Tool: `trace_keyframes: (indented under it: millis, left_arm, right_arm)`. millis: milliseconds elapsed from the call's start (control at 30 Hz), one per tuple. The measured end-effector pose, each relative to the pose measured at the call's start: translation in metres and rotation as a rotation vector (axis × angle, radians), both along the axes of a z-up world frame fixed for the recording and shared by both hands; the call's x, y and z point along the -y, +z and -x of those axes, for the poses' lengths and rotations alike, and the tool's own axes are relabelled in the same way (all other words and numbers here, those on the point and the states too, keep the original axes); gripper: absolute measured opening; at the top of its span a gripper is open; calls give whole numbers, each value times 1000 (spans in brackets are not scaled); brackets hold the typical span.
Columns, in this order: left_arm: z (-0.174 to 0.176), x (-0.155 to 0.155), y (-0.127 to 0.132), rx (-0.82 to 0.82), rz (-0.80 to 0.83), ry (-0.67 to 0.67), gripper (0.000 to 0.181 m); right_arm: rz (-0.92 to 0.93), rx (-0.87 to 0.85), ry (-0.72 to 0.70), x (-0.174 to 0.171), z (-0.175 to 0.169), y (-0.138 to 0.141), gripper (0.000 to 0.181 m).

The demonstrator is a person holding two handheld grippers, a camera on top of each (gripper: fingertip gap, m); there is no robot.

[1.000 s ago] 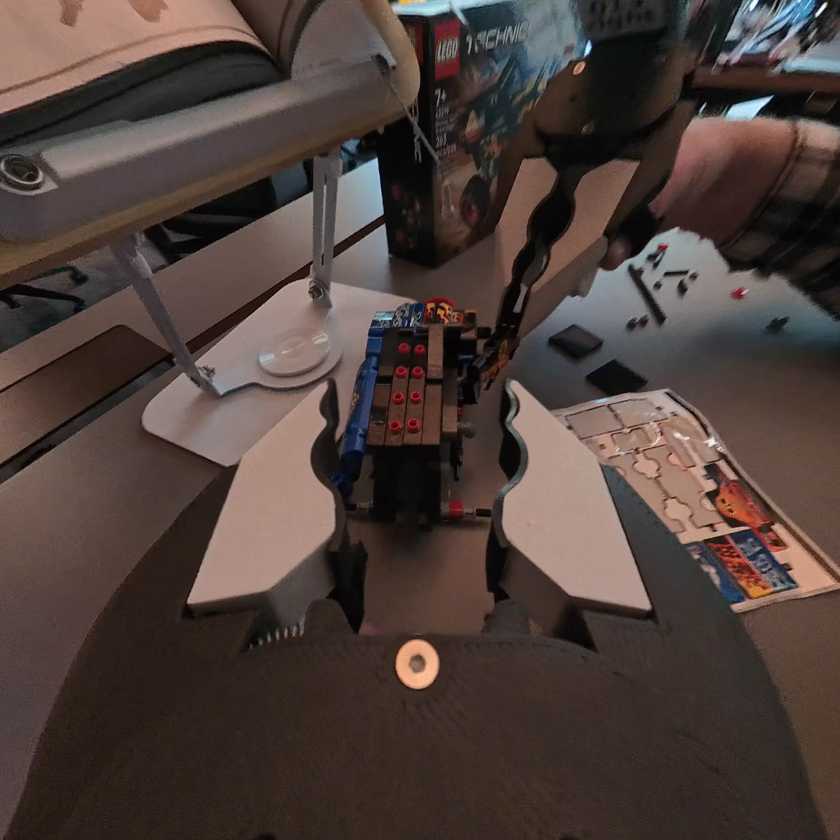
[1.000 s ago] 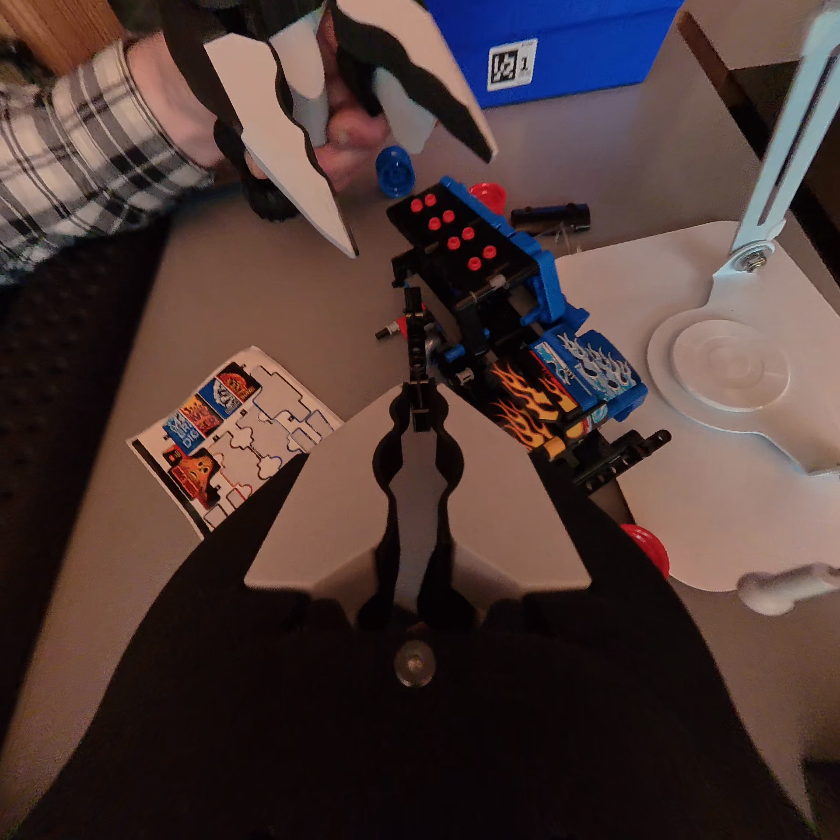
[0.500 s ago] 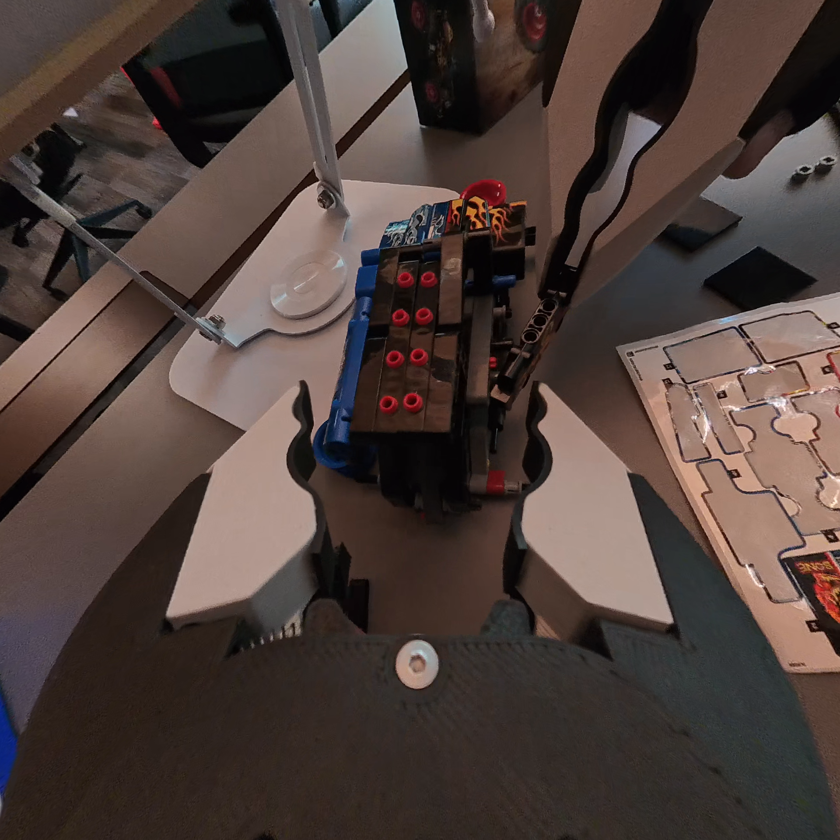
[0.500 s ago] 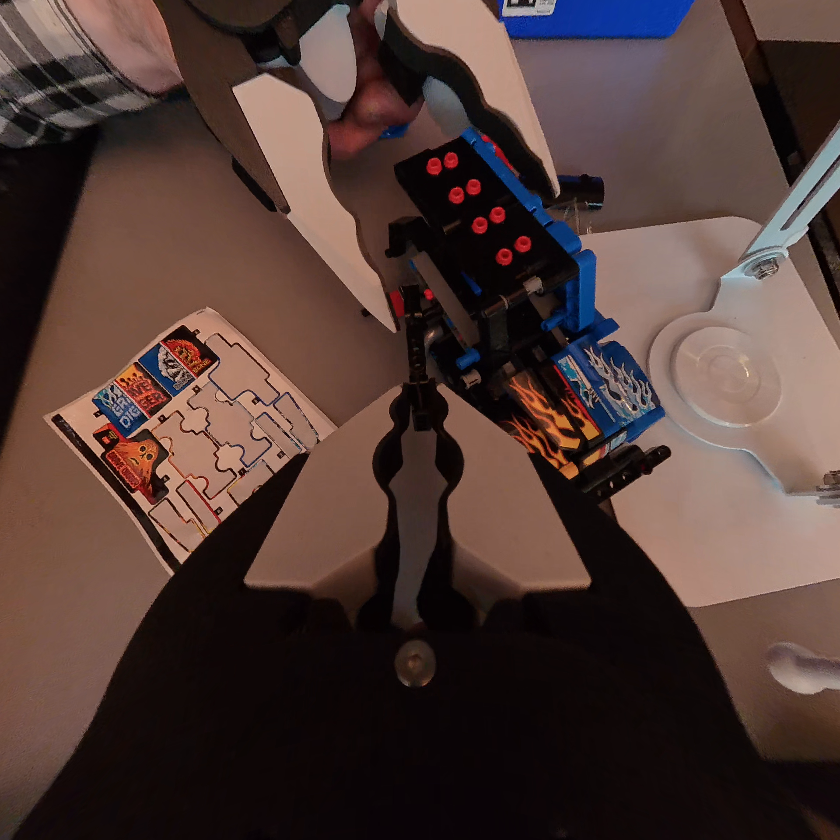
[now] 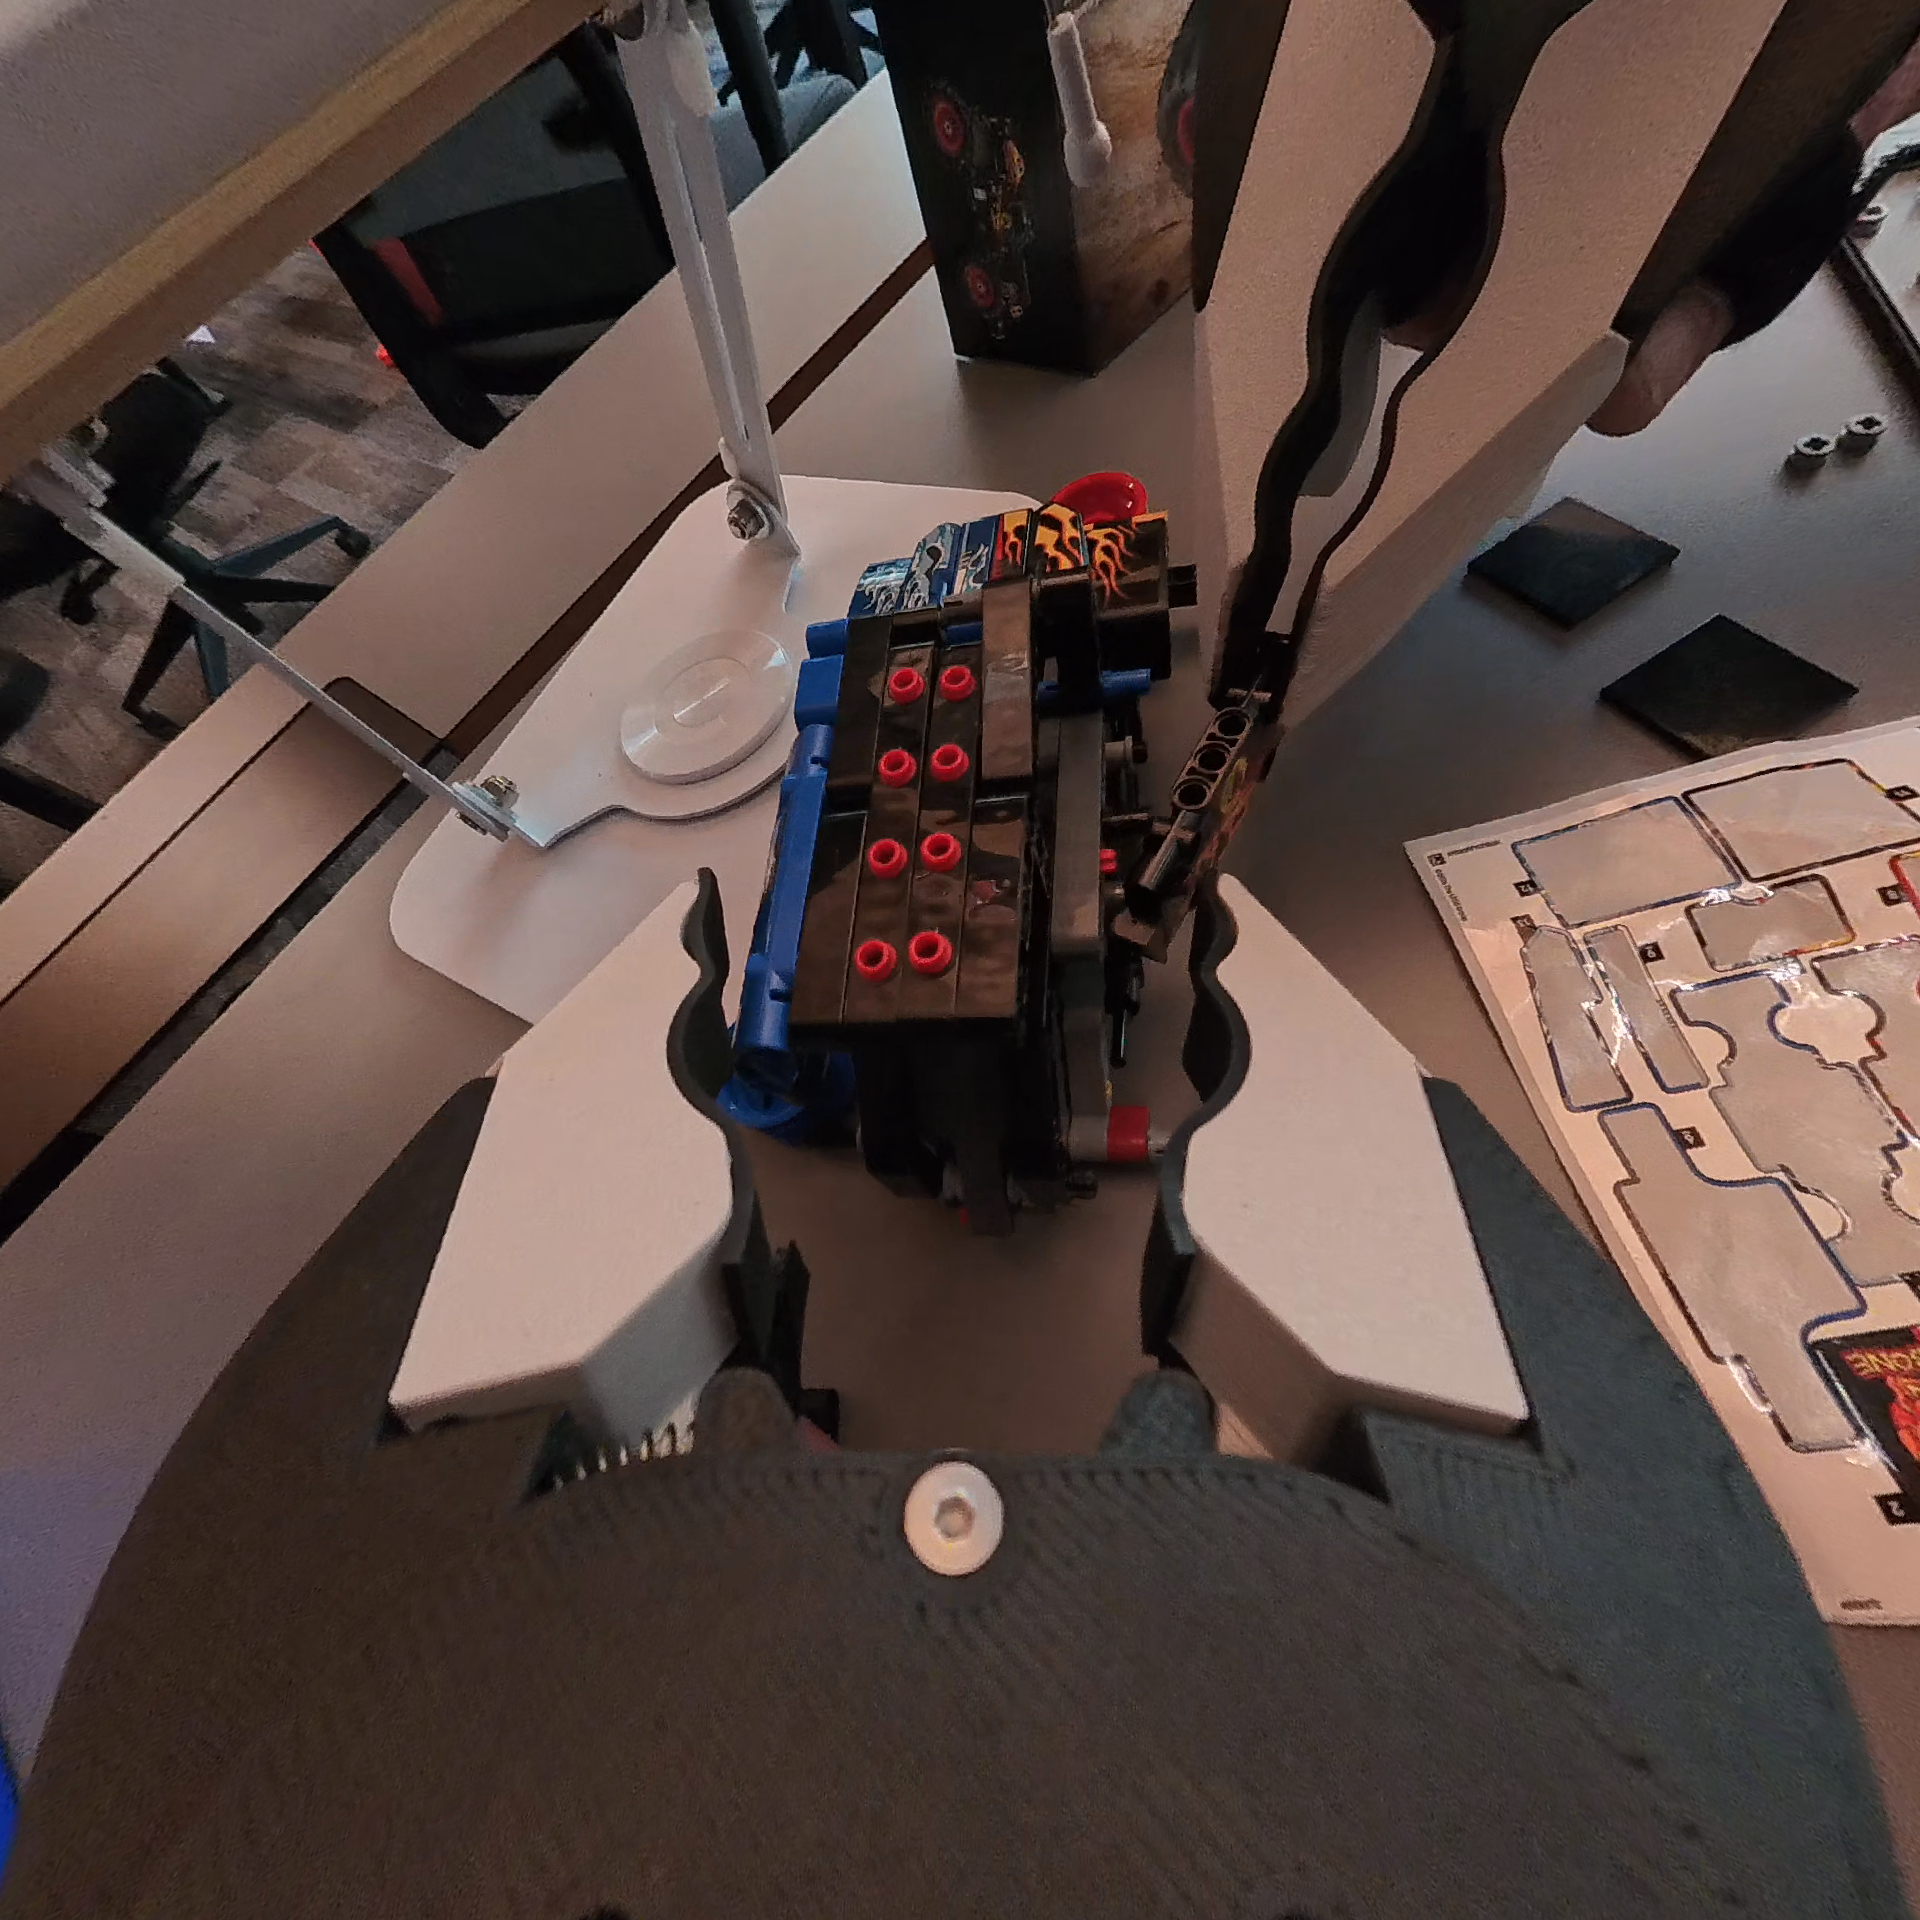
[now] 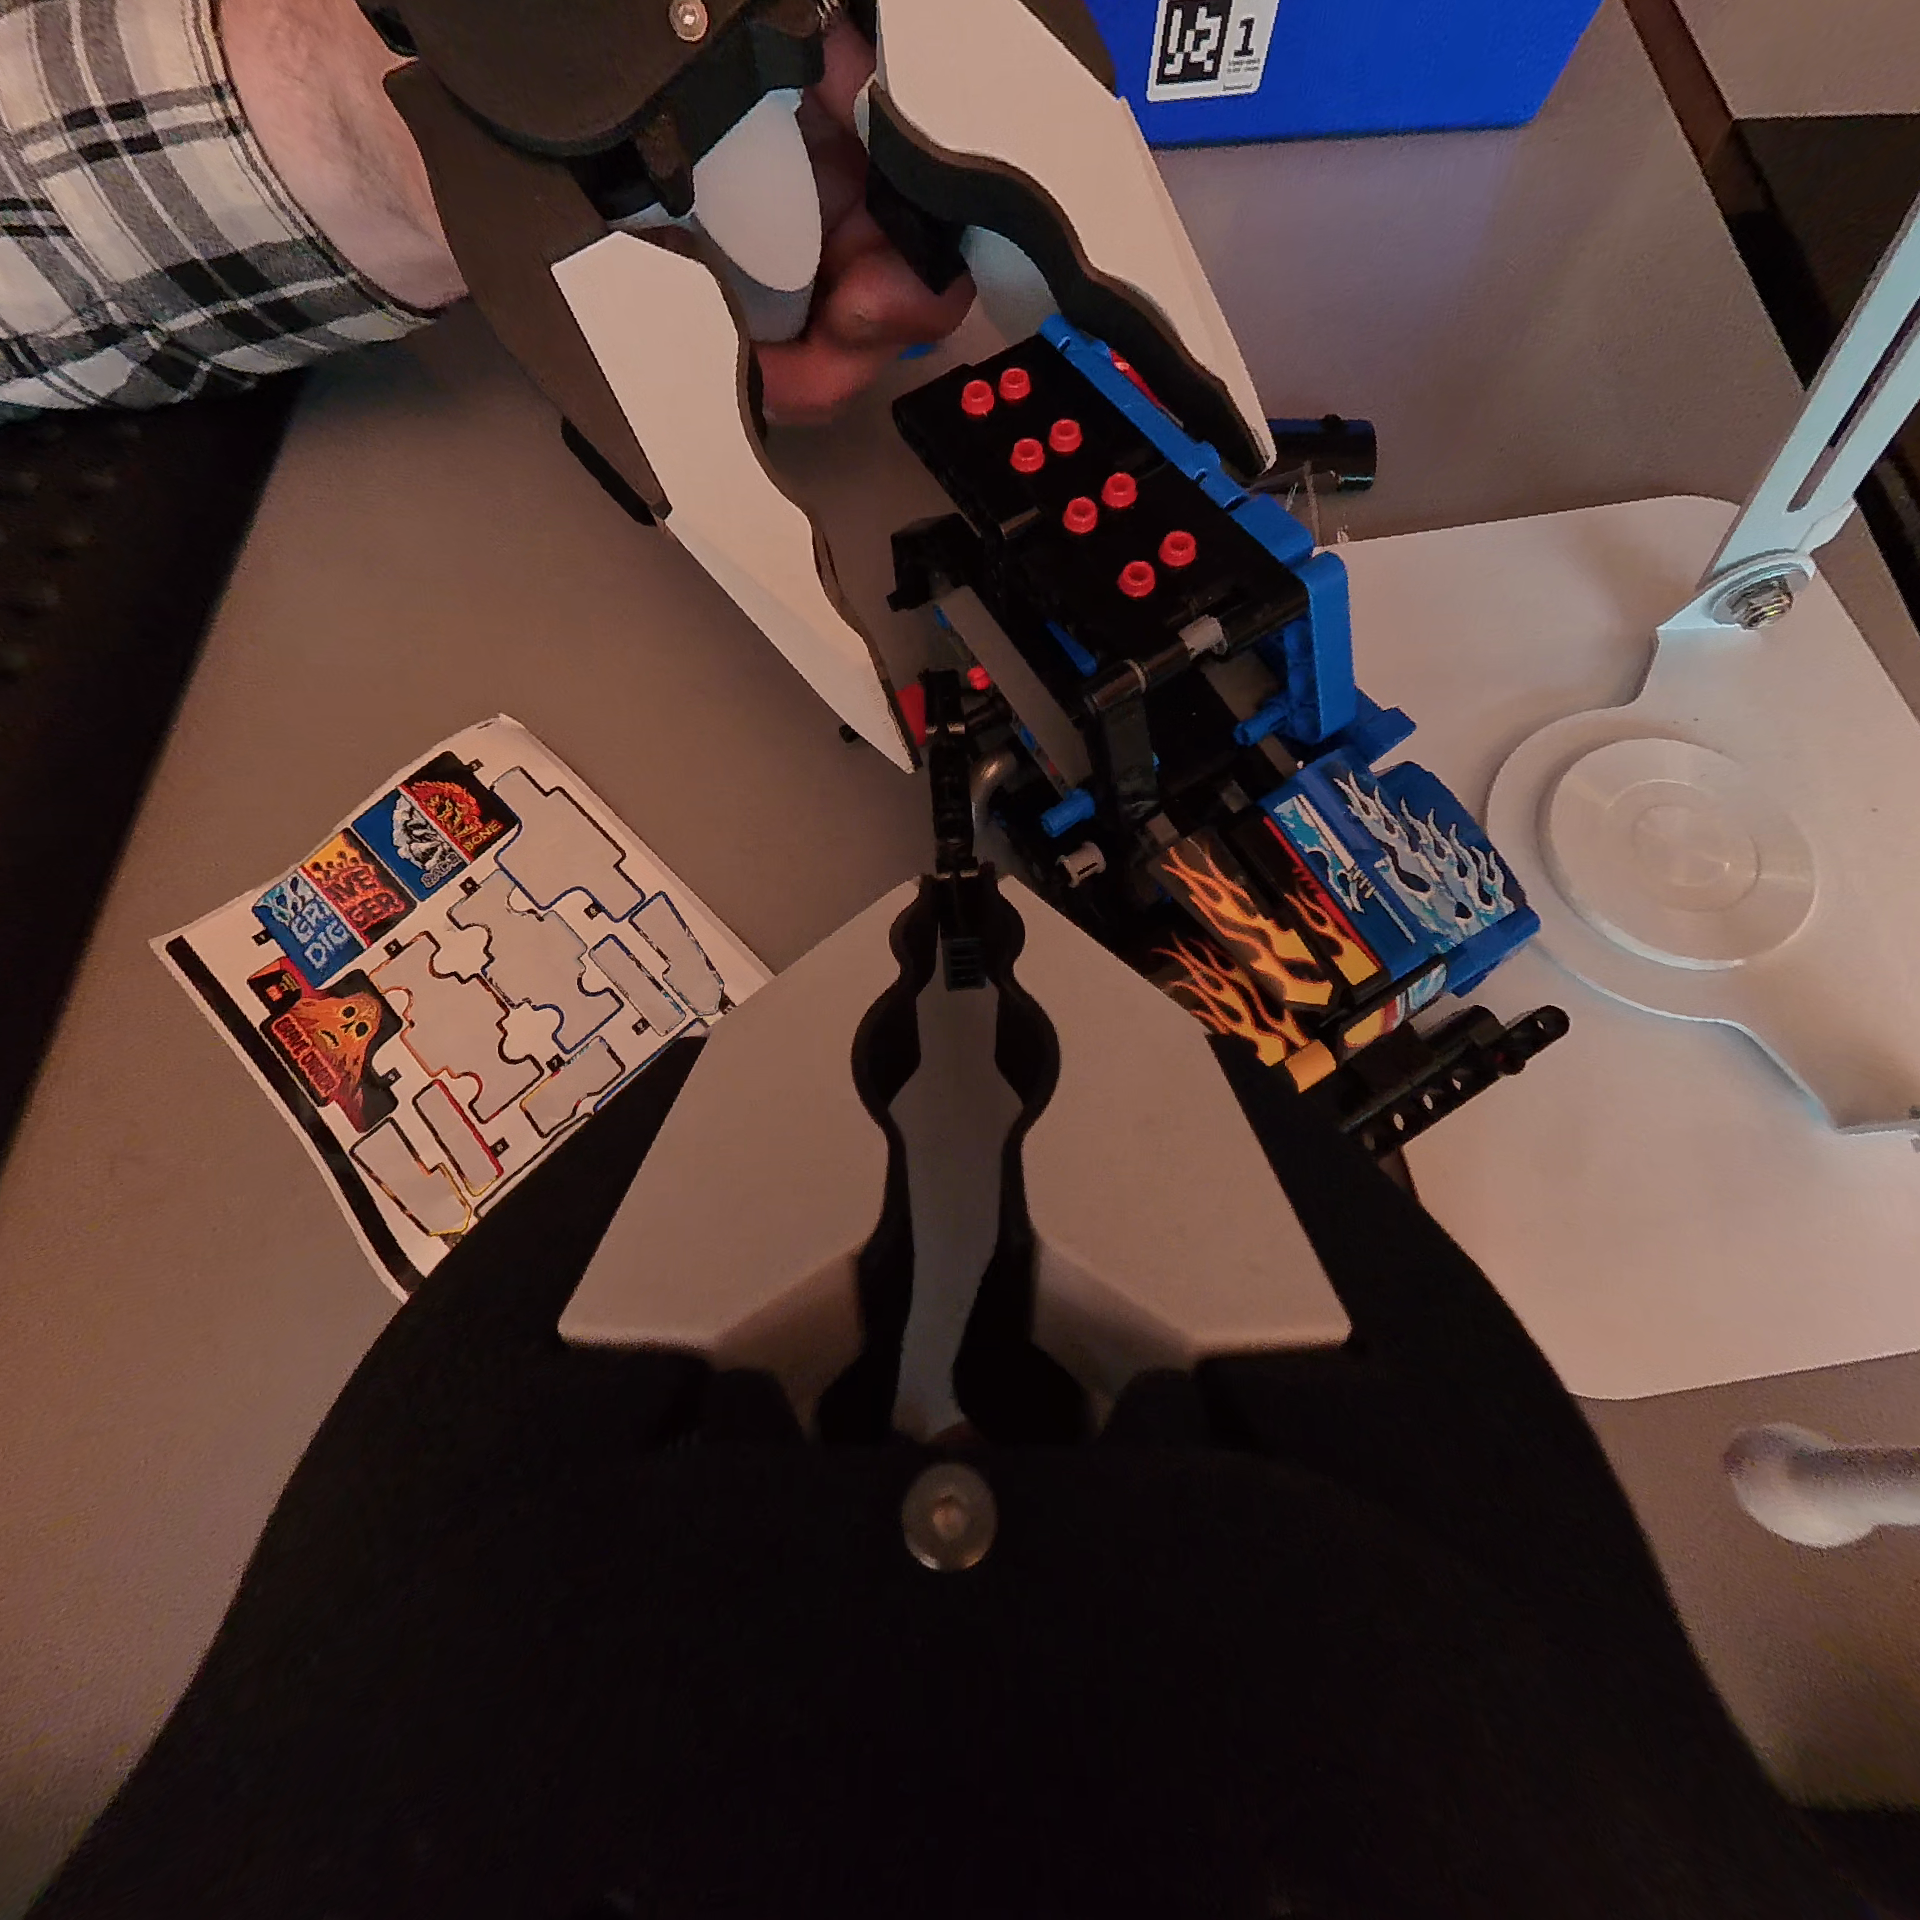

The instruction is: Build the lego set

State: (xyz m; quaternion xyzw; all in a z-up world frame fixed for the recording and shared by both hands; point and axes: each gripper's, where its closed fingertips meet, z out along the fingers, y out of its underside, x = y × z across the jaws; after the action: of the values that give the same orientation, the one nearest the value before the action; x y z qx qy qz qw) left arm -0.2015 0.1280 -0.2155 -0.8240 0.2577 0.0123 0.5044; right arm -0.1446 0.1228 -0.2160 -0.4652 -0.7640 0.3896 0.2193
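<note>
Dim, warm light throughout; glare caught the glossy white sticker sheet (image 5: 1704, 1049) right of the jaws. Wide-angle bending curved both frames' edges, and a pale rounded knob (image 6: 1818, 1481) near the right wrist view's edge smeared into blur.

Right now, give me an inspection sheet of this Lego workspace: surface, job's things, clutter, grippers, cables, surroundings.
Surface: grey table, partly covered by a white stand base.
Job's things: truck model, black and blue with red studs, lying partly on the base; black beam held at its side.
Clutter: sticker sheet, mostly peeled; two black tiles; small loose parts; red piece.
Grippers: left gripper open, straddling the model's end; right gripper shut on the beam.
Cables: nothing seen.
Surroundings: set box, blue bin, chairs beyond the table.
</note>
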Motion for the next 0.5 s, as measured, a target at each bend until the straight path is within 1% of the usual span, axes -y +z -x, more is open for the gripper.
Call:
trace_keyframes:
  millis: [100, 267, 500]
  left_arm:
    - [-1, 0, 0, -6, 1, -2, 90]
    - [-2, -1, 0, -17, -1, 4, 90]
    - [-2, -2, 3, -16, -14, 14, 83]
  right_arm:
    - [12, -10, 20, 2, -1, 1, 6]
    - [26, -17, 4, -2, 0, 2, 6]
    - [27, -12, -35, -10, 5, -1, 7]
